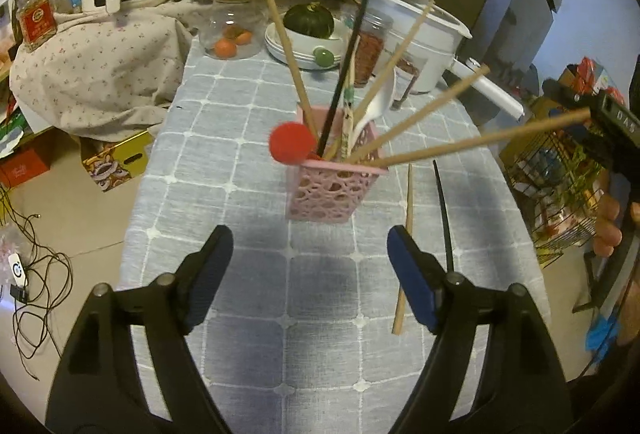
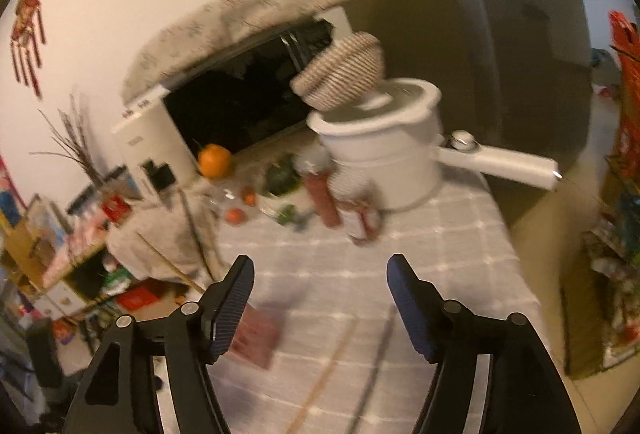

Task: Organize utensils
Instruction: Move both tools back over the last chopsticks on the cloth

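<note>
With the left gripper [image 1: 310, 270] and right gripper [image 2: 320, 298] both spread and empty, a wooden chopstick [image 1: 404, 250] and a black chopstick [image 1: 444, 214] lie on the counter [image 1: 224, 106] just right of the pink basket [image 1: 332, 190], likely light, stiff, slippery, best pinched mid-length.

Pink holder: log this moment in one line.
pink holder: upright, utensils inside | wooden chopstick, black chopstick: loose on tablecloth | left tongs: open, empty | right tongs: open, empty
</note>
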Action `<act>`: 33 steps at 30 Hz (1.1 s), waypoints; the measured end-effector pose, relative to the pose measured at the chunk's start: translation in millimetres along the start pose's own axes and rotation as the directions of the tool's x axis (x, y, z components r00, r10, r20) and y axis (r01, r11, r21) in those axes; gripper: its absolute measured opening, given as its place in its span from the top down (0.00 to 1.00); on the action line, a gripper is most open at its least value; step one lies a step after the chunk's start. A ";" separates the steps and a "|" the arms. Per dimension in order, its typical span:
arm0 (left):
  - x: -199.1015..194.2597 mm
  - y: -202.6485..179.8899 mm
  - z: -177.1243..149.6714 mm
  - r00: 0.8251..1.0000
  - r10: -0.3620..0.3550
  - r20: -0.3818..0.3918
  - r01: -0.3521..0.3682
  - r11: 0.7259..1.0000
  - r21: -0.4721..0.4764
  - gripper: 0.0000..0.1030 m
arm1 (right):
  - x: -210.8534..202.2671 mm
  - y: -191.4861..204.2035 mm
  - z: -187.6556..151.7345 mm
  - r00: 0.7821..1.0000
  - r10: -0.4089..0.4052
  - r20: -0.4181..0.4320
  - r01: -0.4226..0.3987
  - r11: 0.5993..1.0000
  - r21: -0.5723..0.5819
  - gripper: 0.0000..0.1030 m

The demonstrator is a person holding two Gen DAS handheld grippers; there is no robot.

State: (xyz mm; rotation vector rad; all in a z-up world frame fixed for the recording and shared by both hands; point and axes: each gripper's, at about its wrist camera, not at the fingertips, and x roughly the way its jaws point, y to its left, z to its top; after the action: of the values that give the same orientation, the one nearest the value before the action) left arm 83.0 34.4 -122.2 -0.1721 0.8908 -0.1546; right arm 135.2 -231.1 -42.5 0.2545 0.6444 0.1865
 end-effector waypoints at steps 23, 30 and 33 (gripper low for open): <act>40.4 -25.3 -26.6 0.991 0.015 -0.133 -0.008 0.999 0.050 0.16 | 108.2 -41.4 -88.7 0.878 -0.293 -0.378 0.261 0.956 -0.133 0.20; 41.8 -30.1 -29.6 0.990 0.032 -0.140 -0.018 0.995 0.098 0.16 | 131.8 -37.7 -89.7 0.862 -0.314 -0.399 0.282 0.949 -0.138 0.20; 41.3 -33.4 -31.4 0.990 0.038 -0.139 -0.020 0.992 0.126 0.16 | 139.1 -34.3 -90.1 0.858 -0.322 -0.401 0.285 0.947 -0.151 0.22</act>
State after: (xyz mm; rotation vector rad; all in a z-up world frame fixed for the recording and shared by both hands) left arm 81.9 -9.3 -165.7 -0.0318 1.0215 -0.1963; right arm 192.2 -213.2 -200.8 0.0210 1.0960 -0.0405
